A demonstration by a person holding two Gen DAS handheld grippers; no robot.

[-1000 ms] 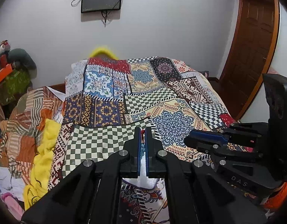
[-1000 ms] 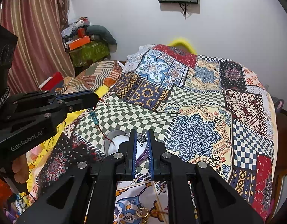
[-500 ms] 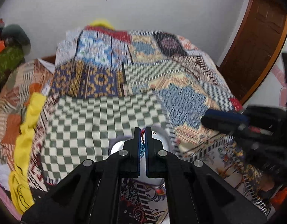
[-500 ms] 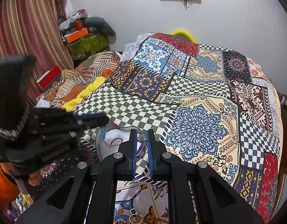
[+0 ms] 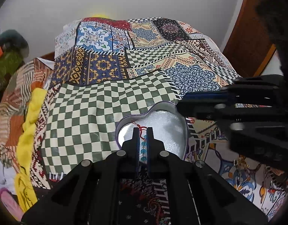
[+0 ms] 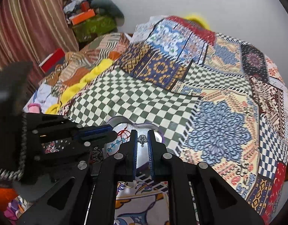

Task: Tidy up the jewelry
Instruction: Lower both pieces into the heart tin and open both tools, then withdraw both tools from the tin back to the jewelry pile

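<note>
**Two grippers over a heart-shaped tin on a patchwork bed**

Two black grippers meet above a bed covered by a patchwork bedspread point(image 5: 110, 101) of green-and-cream checks, blue florals and geometric prints, its cloth rumpled into soft folds. A plain white wall point(image 5: 162, 0) stands behind the bed, a brown wooden door point(image 5: 243, 43) to one side and a striped curtain point(image 6: 31, 24) to the other. Yellow cloth point(image 5: 29, 131) and other bedding lie heaped along the bed's edge.

On the checked patch sits a heart-shaped tin point(image 5: 183, 129), shiny-rimmed, lined with white padding. The left gripper point(image 5: 143, 131) has its jaws nearly together on a beaded bracelet point(image 5: 143, 147) of turquoise beads and red cord, which hangs over the tin. The right gripper point(image 6: 143, 134) pinches a small silver filigree pendant point(image 6: 142, 139) between its blue-padded fingers point(image 6: 151, 150), just above the tin's rim. A gold-coloured trinket point(image 5: 241, 164) lies on the spread near the tin.
</note>
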